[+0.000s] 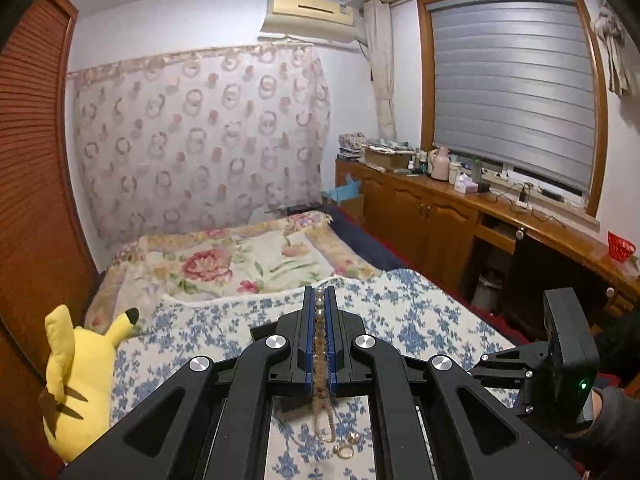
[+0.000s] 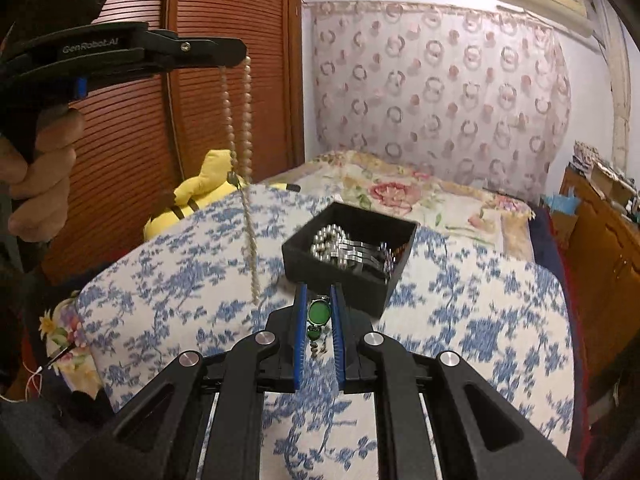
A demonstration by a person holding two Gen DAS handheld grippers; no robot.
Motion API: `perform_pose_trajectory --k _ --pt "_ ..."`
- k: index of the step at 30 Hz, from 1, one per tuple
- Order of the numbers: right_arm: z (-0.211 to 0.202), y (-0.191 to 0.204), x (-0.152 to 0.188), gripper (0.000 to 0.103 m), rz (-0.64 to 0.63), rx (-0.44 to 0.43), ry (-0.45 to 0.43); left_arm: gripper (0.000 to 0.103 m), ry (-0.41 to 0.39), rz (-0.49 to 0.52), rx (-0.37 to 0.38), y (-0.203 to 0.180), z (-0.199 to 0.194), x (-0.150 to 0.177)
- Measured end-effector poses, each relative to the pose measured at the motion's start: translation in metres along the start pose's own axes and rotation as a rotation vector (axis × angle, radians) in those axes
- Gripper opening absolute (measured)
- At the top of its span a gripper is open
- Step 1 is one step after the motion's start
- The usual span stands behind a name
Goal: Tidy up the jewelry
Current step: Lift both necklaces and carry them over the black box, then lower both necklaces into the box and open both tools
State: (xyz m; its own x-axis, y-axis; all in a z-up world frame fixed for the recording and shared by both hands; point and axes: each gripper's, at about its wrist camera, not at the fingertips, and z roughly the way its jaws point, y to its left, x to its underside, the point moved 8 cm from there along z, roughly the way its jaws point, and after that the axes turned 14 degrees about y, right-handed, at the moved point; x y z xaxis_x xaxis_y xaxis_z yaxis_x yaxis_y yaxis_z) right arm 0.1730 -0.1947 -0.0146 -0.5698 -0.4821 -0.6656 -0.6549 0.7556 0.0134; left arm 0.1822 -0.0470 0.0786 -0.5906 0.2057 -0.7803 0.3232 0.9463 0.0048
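Note:
My left gripper [image 1: 319, 294] is shut on a pearl necklace [image 1: 319, 320]. In the right wrist view the left gripper [image 2: 236, 50] is high at the left and the necklace [image 2: 246, 128] hangs from it in a long loop above the blue floral cushion [image 2: 480, 312]. My right gripper [image 2: 319, 292] is shut on a green-stone pendant [image 2: 319, 312], just in front of a black jewelry box [image 2: 304, 250]. The box holds silver beads and a metal bracelet [image 2: 356, 254]. Gold rings [image 1: 346, 446] lie on the cushion under the left gripper.
A yellow plush toy [image 1: 76, 372] lies left of the cushion by the brown louvred wardrobe [image 2: 132, 120]. A floral bedspread [image 1: 248, 260] lies beyond. A wooden cabinet [image 1: 440, 216] with clutter runs along the right under the window.

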Motion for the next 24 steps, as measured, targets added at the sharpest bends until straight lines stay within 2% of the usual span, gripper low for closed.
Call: perform_pose_trajectory --k 8,15,19,24 --pt "0.005 -0.013 -0.043 0.013 -0.030 -0.002 -0.025 0.004 -0.012 -0.009 0.002 0.013 0.017 -0.030" --pt "0.021 -0.032 -0.085 0.013 -0.041 -0.031 -0.043 0.004 0.026 -0.022 0.003 0.033 0.057 -0.048" --pt "0.043 -0.045 -0.099 0.013 -0.043 -0.054 -0.023 0.004 0.065 -0.034 0.014 0.045 0.089 -0.048" --pt "0.078 -0.055 -0.096 0.013 -0.025 -0.089 0.026 0.004 0.129 -0.049 0.034 0.057 0.134 -0.034"
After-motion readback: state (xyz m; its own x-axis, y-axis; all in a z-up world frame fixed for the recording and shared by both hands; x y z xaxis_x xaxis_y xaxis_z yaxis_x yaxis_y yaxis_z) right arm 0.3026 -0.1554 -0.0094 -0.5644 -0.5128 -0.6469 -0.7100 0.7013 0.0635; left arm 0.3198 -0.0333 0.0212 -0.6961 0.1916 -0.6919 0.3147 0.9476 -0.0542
